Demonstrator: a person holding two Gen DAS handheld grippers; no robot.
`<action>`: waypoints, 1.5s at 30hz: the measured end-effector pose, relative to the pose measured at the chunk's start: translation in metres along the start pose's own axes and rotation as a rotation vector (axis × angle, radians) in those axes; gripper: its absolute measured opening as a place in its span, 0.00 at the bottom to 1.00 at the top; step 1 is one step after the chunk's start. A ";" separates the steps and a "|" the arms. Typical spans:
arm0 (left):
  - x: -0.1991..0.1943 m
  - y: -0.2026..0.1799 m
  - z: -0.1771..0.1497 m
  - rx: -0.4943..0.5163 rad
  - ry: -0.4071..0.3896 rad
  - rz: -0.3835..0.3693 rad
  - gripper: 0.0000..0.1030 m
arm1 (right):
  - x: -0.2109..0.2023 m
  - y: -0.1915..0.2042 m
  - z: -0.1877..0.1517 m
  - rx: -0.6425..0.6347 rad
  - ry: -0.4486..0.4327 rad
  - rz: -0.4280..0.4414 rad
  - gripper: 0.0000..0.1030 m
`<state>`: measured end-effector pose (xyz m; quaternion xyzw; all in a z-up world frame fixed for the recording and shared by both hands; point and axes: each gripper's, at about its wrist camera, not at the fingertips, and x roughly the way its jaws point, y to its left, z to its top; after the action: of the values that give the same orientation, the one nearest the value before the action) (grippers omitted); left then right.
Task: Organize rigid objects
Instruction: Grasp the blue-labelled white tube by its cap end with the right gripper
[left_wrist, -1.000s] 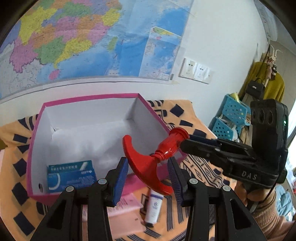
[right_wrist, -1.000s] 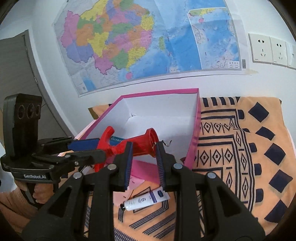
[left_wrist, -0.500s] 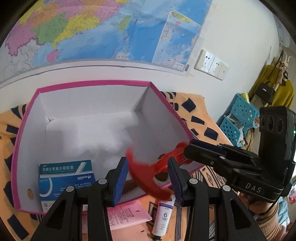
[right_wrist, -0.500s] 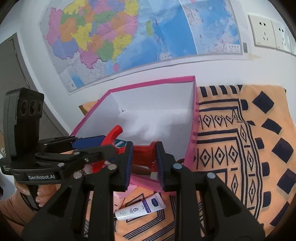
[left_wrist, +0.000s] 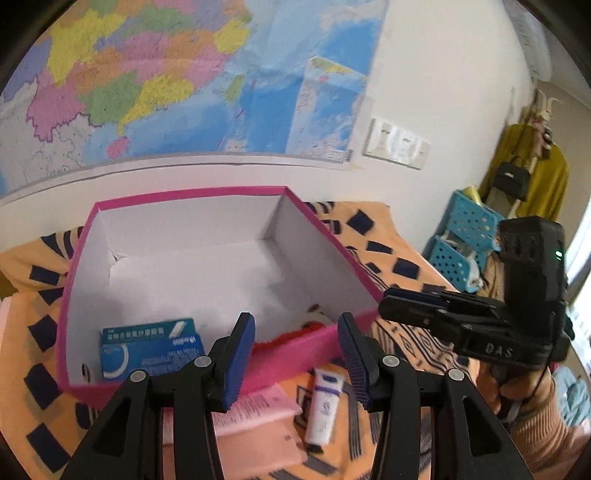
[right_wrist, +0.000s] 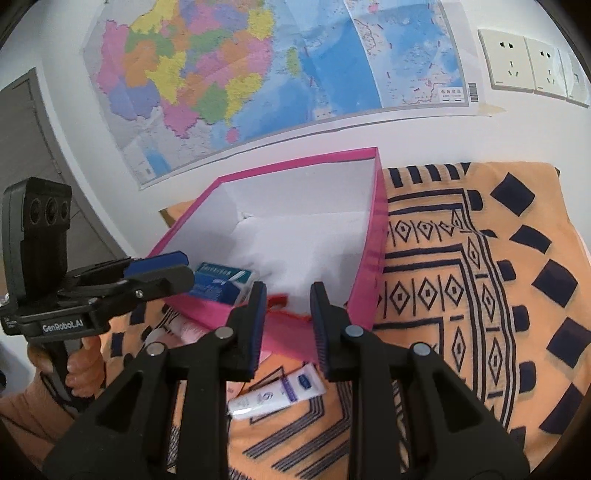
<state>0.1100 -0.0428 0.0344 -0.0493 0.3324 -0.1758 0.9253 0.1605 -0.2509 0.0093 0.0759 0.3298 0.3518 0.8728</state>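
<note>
Left wrist view, from the left: a blue medicine carton (left_wrist: 151, 349) lies in the near-left corner of the pink-walled box (left_wrist: 79, 258), which stands on an orange patterned cloth (left_wrist: 402, 258). The left gripper (left_wrist: 295, 354) hovers over the box's near wall; its jaws are opening, with nothing between the blue pads. Beyond them a red object (left_wrist: 291, 336), blurred, lies inside the box against the near wall. A pink leaflet (left_wrist: 258, 410) and a white tube (left_wrist: 325, 406) lie on the cloth outside the box. At far right, the right gripper (left_wrist: 391, 301), carried by a hand (left_wrist: 517, 384), reaches the box's right corner; seen from its own wrist view its jaws stand narrowly apart, gripping nothing, with the red object lying beyond them in the box.
</note>
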 end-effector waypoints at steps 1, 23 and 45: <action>-0.006 -0.002 -0.006 0.012 -0.006 -0.009 0.47 | -0.004 0.001 -0.005 -0.001 0.003 0.017 0.27; 0.039 -0.017 -0.104 -0.113 0.235 -0.092 0.47 | 0.055 -0.025 -0.068 0.066 0.229 -0.002 0.36; 0.052 -0.014 -0.107 -0.148 0.281 -0.072 0.28 | 0.046 -0.021 -0.087 -0.004 0.267 -0.006 0.36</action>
<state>0.0759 -0.0718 -0.0767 -0.1042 0.4685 -0.1892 0.8567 0.1422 -0.2447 -0.0897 0.0257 0.4427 0.3569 0.8222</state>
